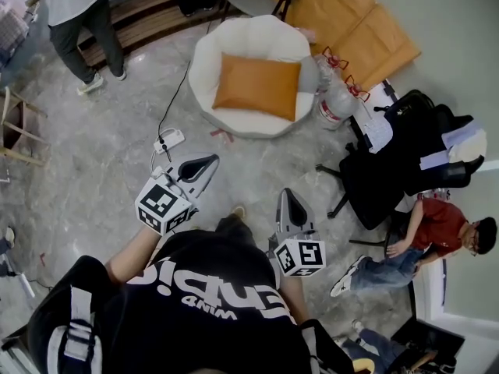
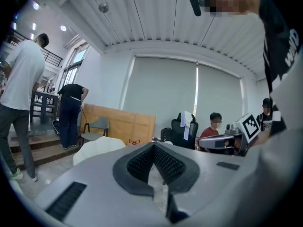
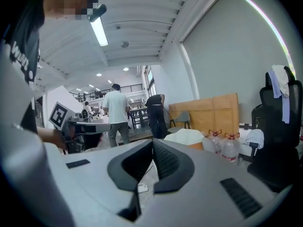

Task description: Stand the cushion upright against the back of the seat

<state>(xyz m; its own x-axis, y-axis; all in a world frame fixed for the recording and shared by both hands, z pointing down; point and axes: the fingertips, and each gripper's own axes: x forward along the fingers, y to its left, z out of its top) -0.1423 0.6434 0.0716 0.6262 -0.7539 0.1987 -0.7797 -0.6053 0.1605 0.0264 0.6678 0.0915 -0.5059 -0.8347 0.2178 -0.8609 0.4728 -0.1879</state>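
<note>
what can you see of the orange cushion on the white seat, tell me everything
The orange rectangular cushion looks plump and smooth, with slightly pointed corners; whether the cover is fabric or faux leather I cannot tell. It lies flat on the round white padded seat, roughly centred, with its long side running across the seat. It is not yet propped upright against the seat's back. Only the seat touches it.

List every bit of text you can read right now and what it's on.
"WIND": small white print on the person's black shirt, upside down in the head view.
Large white lettering beside it: not readable for sure.
Red bottle label: too small.
Marker cubes: patterns only, no words.
</note>
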